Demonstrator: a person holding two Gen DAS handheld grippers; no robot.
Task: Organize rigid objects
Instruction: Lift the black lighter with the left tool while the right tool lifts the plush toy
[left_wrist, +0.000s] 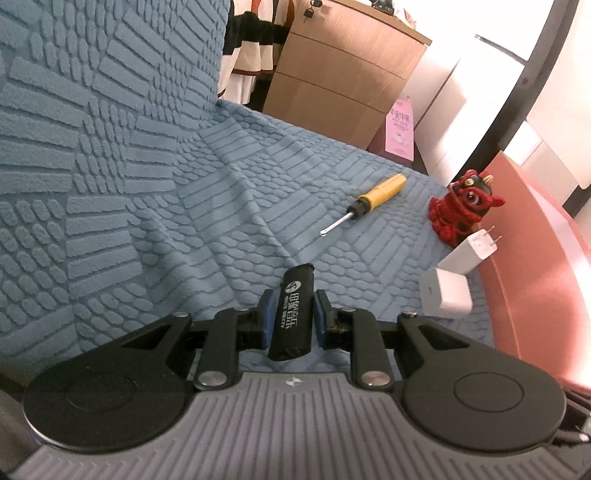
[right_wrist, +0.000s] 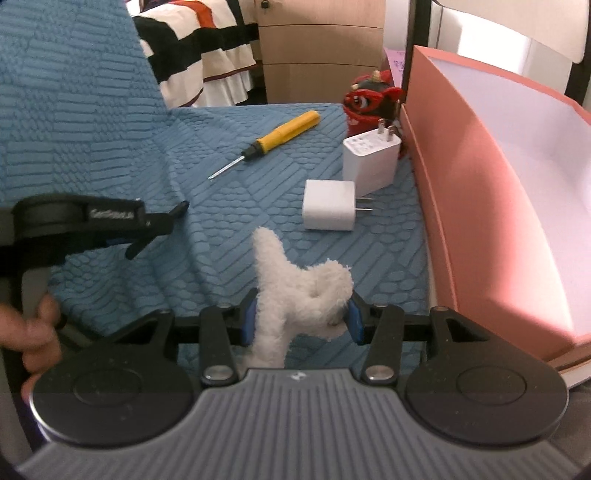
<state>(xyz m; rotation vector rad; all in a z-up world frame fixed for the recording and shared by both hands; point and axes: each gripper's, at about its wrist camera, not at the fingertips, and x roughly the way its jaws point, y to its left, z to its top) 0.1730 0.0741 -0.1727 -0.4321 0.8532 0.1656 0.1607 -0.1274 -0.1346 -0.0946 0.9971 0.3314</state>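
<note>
Blue embossed cover (left_wrist: 147, 155), yellow-handled screwdriver (left_wrist: 373, 195), red figurine (left_wrist: 461, 206), white chargers (right_wrist: 328, 210), pink box (right_wrist: 480, 206).

We seem to be in a home bedroom; a striped bedspread (right_wrist: 199, 44) hangs beside a wooden drawer chest (left_wrist: 343, 62); blue textured fabric (left_wrist: 110, 147) covers the seat.
</note>
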